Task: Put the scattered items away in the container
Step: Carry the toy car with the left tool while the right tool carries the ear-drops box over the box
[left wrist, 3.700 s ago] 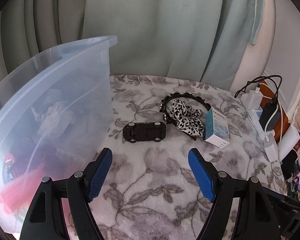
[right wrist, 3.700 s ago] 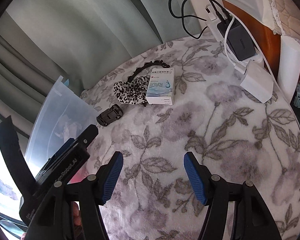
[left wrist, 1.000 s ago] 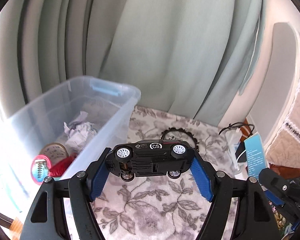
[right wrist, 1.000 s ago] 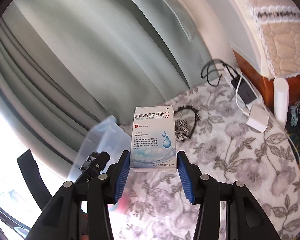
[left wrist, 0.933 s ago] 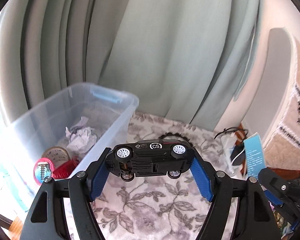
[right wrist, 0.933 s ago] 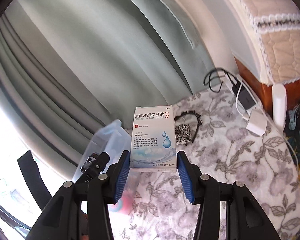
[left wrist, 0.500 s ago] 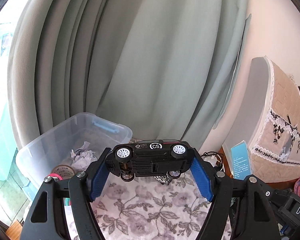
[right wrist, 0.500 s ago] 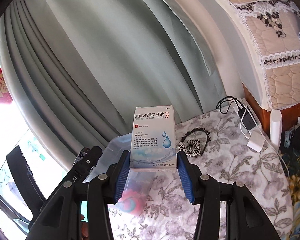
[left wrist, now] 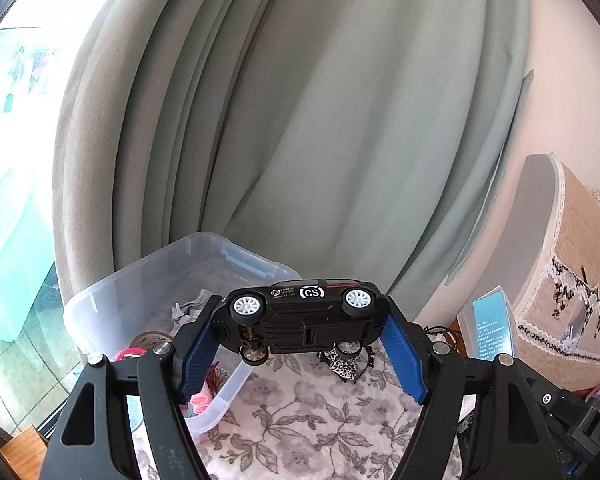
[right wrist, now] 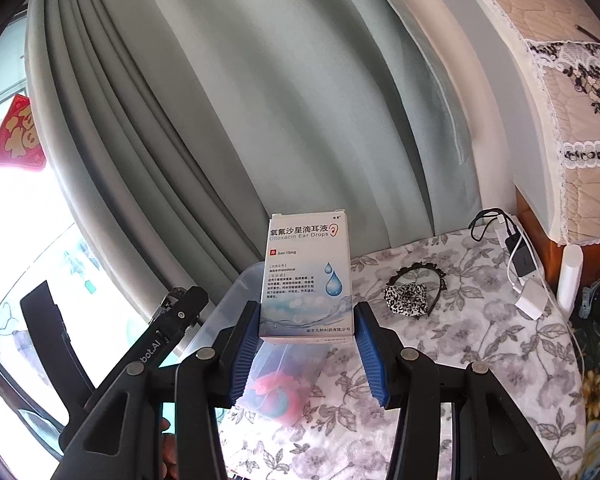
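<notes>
My left gripper (left wrist: 300, 344) is shut on a black toy car (left wrist: 300, 320), held underside up, high above the floral cloth. My right gripper (right wrist: 306, 340) is shut on a white and blue ear drops box (right wrist: 307, 276), held upright high above the table. The clear plastic container (left wrist: 100, 300) stands below and to the left, holding crumpled paper, a tape roll and pink items; it also shows behind the box in the right wrist view (right wrist: 220, 312). A leopard-print headband (right wrist: 410, 294) lies on the cloth (right wrist: 480, 340). The box also shows in the left wrist view (left wrist: 494, 324).
Grey-green curtains (left wrist: 300, 120) hang behind the table. Chargers and cables (right wrist: 520, 264) and a white cylinder (right wrist: 571, 276) lie at the table's right end beside a padded headboard (right wrist: 572, 120). The left gripper's body (right wrist: 152, 352) is at the left.
Both grippers have risen further with the car and the box still held. The container and table look smaller and farther below.
</notes>
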